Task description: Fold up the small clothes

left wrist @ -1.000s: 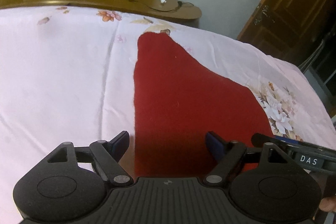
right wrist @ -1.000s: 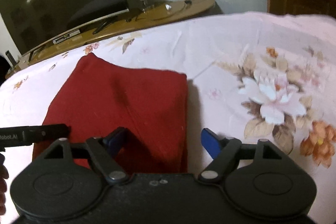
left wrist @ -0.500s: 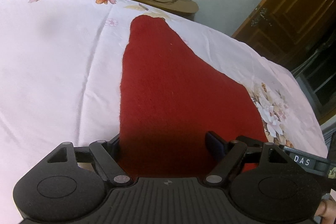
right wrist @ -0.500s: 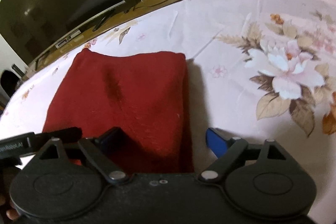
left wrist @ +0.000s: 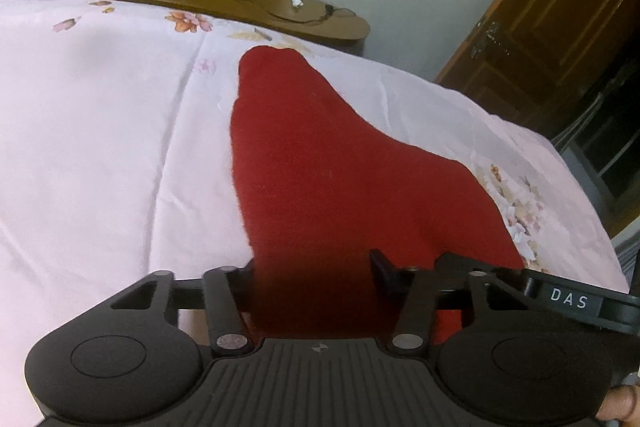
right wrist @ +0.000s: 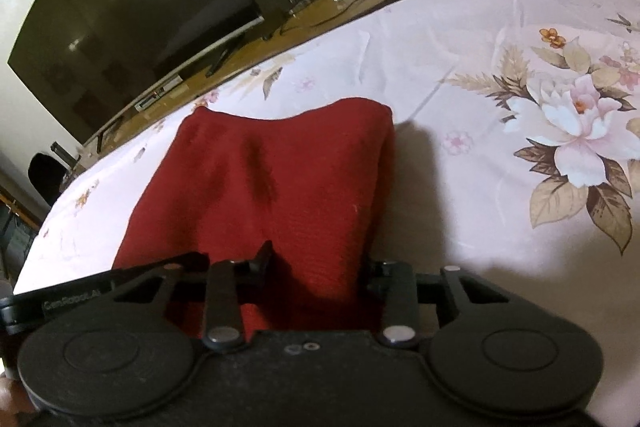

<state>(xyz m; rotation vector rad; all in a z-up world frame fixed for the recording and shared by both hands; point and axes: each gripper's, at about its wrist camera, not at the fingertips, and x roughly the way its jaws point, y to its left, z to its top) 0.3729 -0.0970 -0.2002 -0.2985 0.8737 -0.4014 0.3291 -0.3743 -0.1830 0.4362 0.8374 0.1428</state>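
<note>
A red knitted garment (left wrist: 336,163) lies folded on the pink floral bedsheet (left wrist: 104,131). My left gripper (left wrist: 312,271) has closed in on the garment's near left corner, with red cloth filling the gap between its fingers. My right gripper (right wrist: 316,263) has closed in on the near right corner of the same garment (right wrist: 272,179), cloth bunched between its fingers. The near edge looks raised off the sheet, and the cloth slopes up toward both cameras. The fingertip pads are mostly hidden by the cloth. The right gripper's arm shows in the left wrist view (left wrist: 560,297).
A wooden TV bench (left wrist: 256,7) with cables and a remote runs along the far side of the bed. A large dark television (right wrist: 128,15) stands on it. A brown wooden door (left wrist: 560,23) is at the right. The sheet's flower print (right wrist: 568,115) lies right of the garment.
Both grippers moved in onto the garment's near edge and their fingers narrowed from wide open to gripping the cloth. The near edge has lifted and the far end has bunched up.
</note>
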